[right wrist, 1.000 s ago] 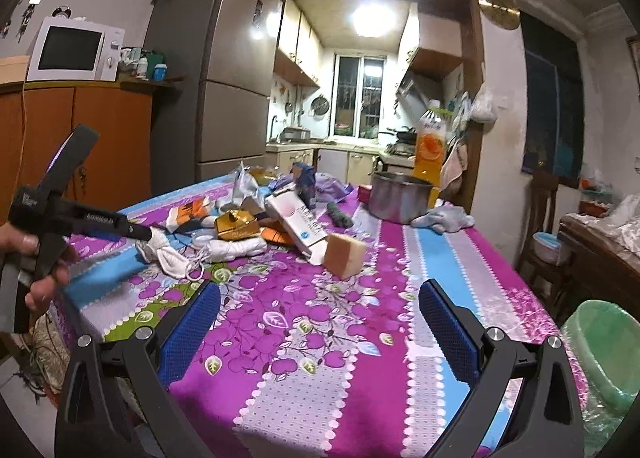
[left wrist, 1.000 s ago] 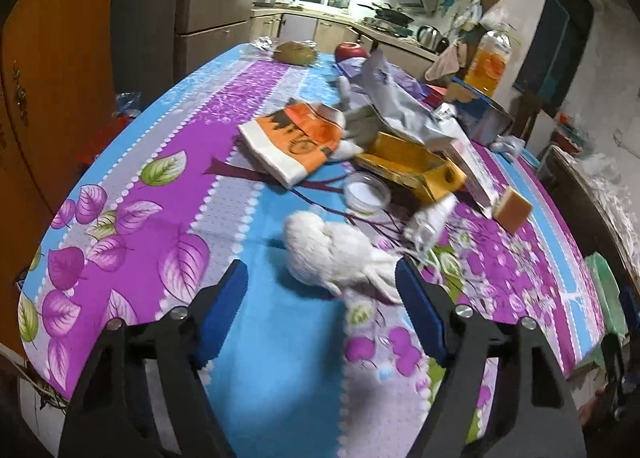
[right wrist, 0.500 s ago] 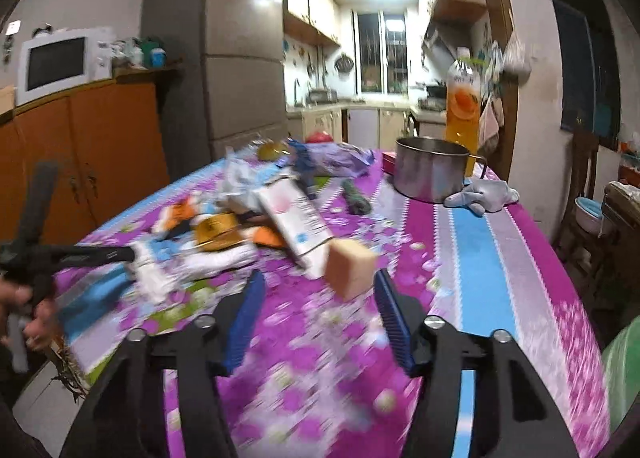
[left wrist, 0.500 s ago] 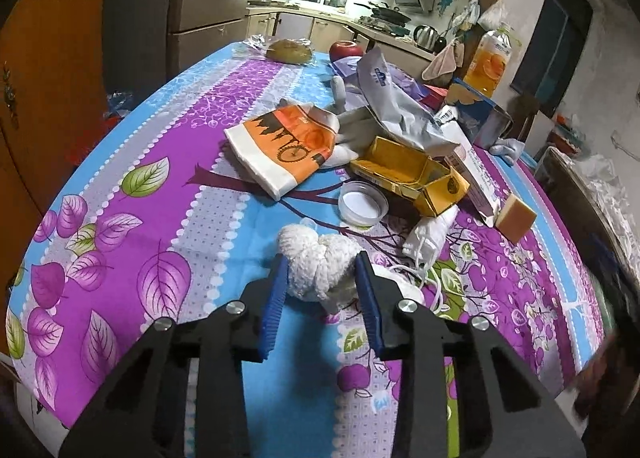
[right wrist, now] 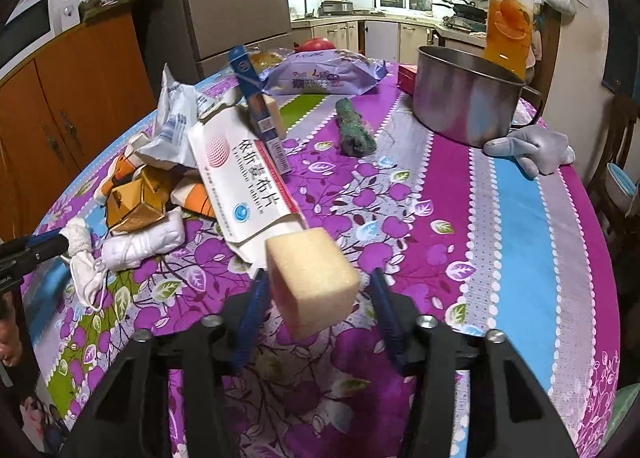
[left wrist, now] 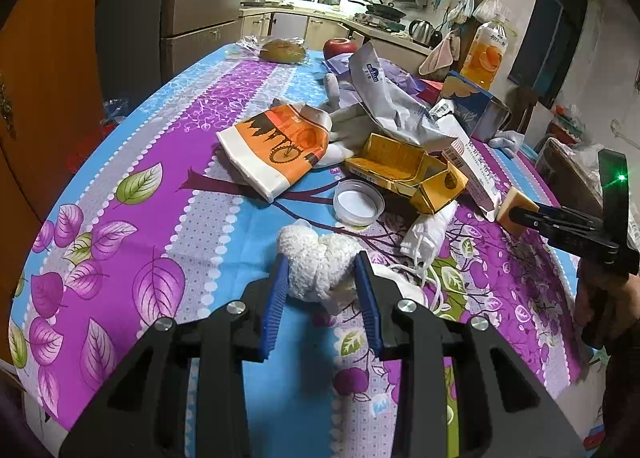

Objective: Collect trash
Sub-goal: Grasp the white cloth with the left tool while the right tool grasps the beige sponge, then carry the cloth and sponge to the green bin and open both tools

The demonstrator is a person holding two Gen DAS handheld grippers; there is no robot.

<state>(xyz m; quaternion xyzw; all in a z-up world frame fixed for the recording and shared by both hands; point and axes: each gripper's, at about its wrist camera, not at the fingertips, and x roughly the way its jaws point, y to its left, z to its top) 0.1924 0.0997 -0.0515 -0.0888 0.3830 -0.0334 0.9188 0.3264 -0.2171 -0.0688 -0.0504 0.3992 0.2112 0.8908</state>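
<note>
A white fluffy wad (left wrist: pixel 308 246) lies on the flowered tablecloth (left wrist: pixel 132 162) near the front edge. My left gripper (left wrist: pixel 320 262) is shut on the wad, one blue pad pressing each side. A tan sponge cube (right wrist: pixel 308 258) stands between the fingers of my right gripper (right wrist: pixel 318 278). Its jaws are closing; the left pad sits close to the cube and a gap shows on the right. In the left wrist view the right gripper (left wrist: pixel 520 214) reaches the sponge (left wrist: pixel 514 206) from the right.
Litter fills the table's middle: a white medicine box (right wrist: pixel 244 178), a yellow carton (left wrist: pixel 404 170), an orange-and-white bag (left wrist: pixel 276 146), a plastic lid (left wrist: pixel 358 202), a face mask (left wrist: pixel 428 234). Farther back stand a steel pot (right wrist: pixel 460 98), a juice bottle (right wrist: pixel 508 18) and a green scourer (right wrist: pixel 354 130).
My left jaws came together on the white wad and have held still since. My right gripper swung down and in toward the sponge cube, and its jaws narrowed around it.
</note>
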